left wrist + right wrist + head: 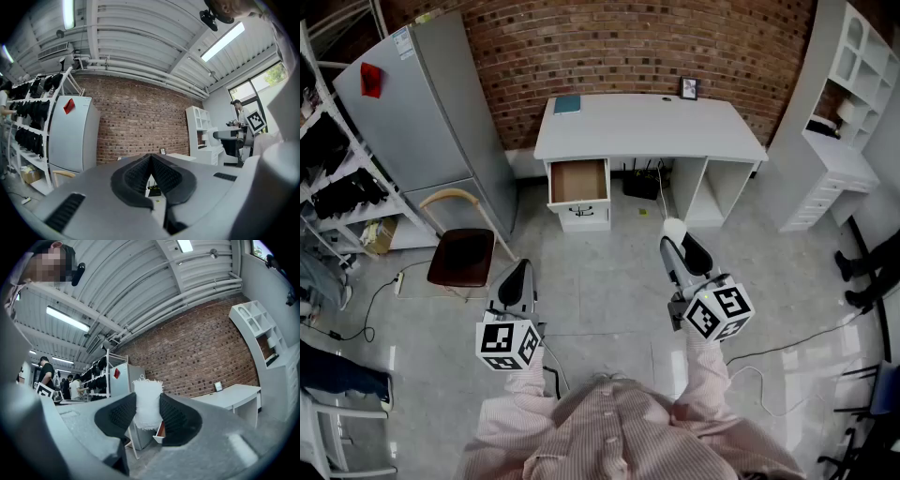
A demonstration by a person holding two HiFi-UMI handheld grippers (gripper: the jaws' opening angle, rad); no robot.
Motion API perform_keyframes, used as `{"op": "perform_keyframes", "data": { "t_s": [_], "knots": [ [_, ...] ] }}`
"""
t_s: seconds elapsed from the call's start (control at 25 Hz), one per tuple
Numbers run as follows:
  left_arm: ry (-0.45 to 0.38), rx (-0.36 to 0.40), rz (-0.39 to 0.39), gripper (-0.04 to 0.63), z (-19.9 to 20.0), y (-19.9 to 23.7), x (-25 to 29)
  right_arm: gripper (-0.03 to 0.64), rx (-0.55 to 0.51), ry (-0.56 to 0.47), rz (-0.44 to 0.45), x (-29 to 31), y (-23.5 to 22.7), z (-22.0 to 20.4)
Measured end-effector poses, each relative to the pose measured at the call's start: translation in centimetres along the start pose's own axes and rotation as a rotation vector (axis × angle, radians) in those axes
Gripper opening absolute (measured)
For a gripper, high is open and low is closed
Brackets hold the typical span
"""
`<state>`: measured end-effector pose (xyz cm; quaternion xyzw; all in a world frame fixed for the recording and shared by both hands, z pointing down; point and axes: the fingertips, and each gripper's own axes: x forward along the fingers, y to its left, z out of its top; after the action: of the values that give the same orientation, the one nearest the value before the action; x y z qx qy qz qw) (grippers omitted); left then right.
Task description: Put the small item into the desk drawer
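A white desk stands against the brick wall, and its top left drawer is pulled out and looks empty. My right gripper is held over the floor in front of the desk, shut on a small white fluffy item. In the right gripper view the item sits pinched between both pads of that gripper, its frayed top sticking out past the tips. My left gripper hovers lower left, over the floor. Its jaws meet at the tips with nothing between them.
A grey fridge and a brown-seated chair stand left of the desk. A white shelf unit stands at the right. A teal book and a small picture frame sit on the desktop. A bystander's feet show far right.
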<state>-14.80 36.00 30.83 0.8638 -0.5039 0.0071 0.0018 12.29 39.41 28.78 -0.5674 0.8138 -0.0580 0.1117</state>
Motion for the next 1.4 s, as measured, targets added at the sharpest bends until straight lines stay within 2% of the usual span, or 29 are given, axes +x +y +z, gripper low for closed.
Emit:
{"op": "perform_keyframes", "data": {
  "t_s": [0.84, 1.12, 1.4],
  "knots": [
    [0.039, -0.023, 0.035, -0.002, -2.1, -2.0, 1.0, 0.156, 0.028, 0.009, 0.024, 0.2, -3.1, -1.1],
    [0.047, -0.034, 0.038, -0.002, -2.8, -0.7, 4.1, 0.156, 0.031, 0.024, 0.034, 3.4, -4.6, -1.9],
    [0.059, -0.062, 0.040, -0.002, -4.2, 2.8, 10.1, 0.156, 0.035, 0.061, 0.036, 9.5, -7.0, -3.9]
  ]
}}
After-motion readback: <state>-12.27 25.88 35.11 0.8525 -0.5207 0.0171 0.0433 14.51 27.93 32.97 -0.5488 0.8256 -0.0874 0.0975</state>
